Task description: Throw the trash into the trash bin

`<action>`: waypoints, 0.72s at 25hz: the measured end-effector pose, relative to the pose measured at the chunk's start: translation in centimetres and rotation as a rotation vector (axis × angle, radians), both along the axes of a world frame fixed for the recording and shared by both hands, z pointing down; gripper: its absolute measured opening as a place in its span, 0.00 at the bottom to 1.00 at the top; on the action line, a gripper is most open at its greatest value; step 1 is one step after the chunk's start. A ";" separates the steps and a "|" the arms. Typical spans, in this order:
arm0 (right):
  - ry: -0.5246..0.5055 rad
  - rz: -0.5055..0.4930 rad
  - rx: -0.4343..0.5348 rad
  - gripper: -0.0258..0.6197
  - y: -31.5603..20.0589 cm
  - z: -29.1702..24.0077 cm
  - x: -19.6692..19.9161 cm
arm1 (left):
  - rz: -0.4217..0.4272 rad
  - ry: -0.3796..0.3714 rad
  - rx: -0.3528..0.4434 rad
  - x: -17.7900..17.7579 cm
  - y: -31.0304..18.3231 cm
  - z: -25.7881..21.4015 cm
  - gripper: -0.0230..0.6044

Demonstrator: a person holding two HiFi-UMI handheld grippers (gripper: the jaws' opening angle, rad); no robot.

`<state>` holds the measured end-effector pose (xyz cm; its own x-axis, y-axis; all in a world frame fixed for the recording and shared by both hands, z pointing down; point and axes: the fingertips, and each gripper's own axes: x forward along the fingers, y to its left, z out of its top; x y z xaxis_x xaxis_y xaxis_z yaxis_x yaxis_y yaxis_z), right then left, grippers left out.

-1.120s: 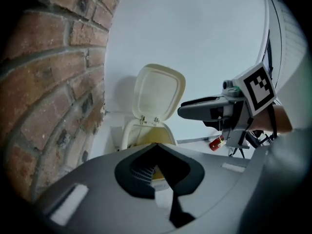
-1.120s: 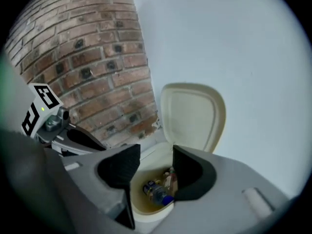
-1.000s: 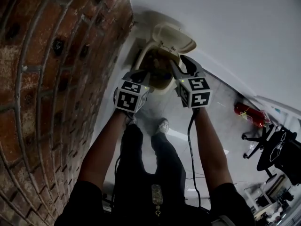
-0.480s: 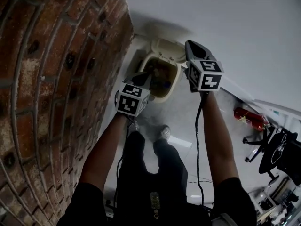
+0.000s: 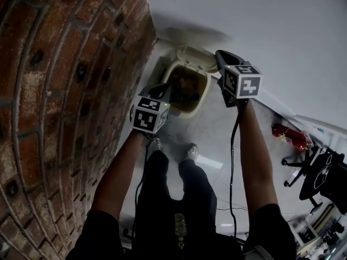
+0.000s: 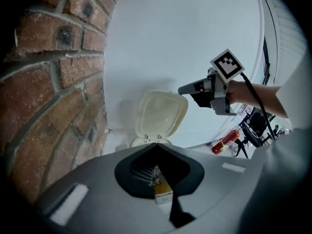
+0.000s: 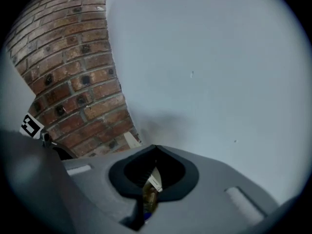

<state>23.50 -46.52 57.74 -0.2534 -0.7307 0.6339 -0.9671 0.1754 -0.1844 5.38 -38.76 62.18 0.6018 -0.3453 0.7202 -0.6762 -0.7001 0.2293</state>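
The cream trash bin (image 5: 201,94) stands on the floor in the corner with its lid (image 6: 161,116) swung up, and dark trash lies inside. My left gripper (image 5: 162,91) hangs over the bin's near left rim. Its jaws are shut on a yellow printed packet (image 6: 162,187). My right gripper (image 5: 221,54) is higher, to the right of the bin by the white wall. In the right gripper view it is shut with a thin brown scrap with a white label (image 7: 150,189) pinched between the jaws. The right gripper (image 6: 181,89) also shows in the left gripper view, beside the lid.
A brick wall (image 5: 54,91) runs along the left and a white wall (image 5: 271,26) stands behind the bin. A red fire extinguisher (image 5: 287,134) lies on the floor at the right, near a black office chair (image 5: 320,177). The person's shoes (image 5: 190,151) stand just before the bin.
The right gripper has moved from over the bin's mouth up and to the right, toward the white wall. The left gripper has risen a little and still holds the packet.
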 end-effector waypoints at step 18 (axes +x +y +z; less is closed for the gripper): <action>-0.108 -0.200 -0.190 0.04 11.1 6.1 -8.0 | 0.018 -0.016 0.073 1.0 -2.2 -0.9 0.05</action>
<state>15.47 -35.38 63.82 -0.4536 -0.5301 0.7164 -0.8899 0.3127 -0.3321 6.43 -40.97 61.27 0.5965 -0.3869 0.7032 -0.6668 -0.7265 0.1659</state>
